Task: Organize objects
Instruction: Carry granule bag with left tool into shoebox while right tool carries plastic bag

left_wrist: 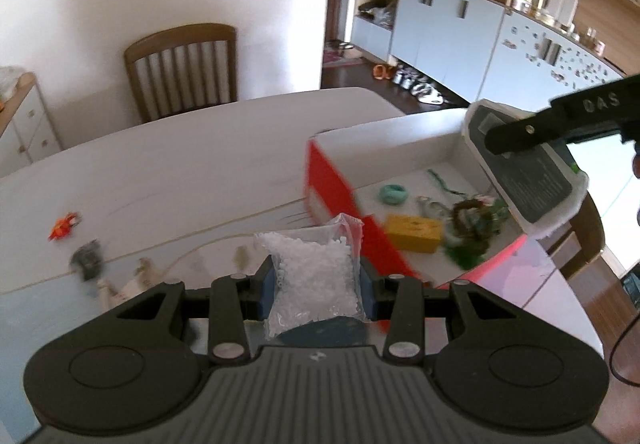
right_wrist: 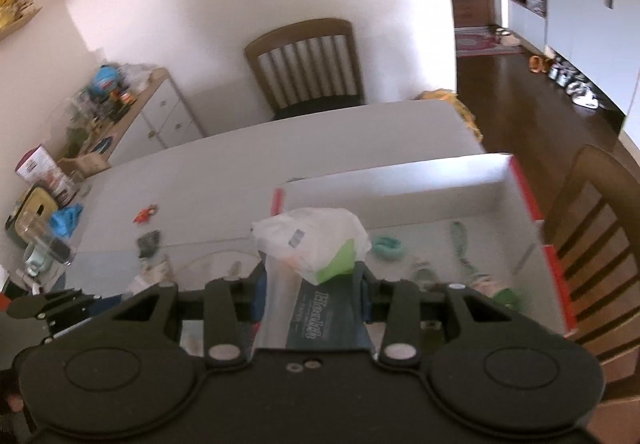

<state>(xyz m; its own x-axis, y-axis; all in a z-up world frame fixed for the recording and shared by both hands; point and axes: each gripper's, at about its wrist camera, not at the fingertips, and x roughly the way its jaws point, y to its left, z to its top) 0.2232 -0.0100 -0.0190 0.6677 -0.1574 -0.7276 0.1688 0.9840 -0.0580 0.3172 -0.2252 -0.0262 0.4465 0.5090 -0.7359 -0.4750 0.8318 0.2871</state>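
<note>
White table [left_wrist: 180, 172] carries the red box [left_wrist: 340, 204]; beside it my left gripper [left_wrist: 316, 280] clamps a bead bag [left_wrist: 316, 276], above it my right gripper [right_wrist: 310, 284] clamps a wrapped packet [right_wrist: 312, 248].

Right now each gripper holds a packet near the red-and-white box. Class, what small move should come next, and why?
Probably carry the left gripper, shut on the clear bag of white beads, rightward over the open red-and-white cardboard box wall. The bag sits just outside it, while the yellow block and teal ring already lie inside.
</note>
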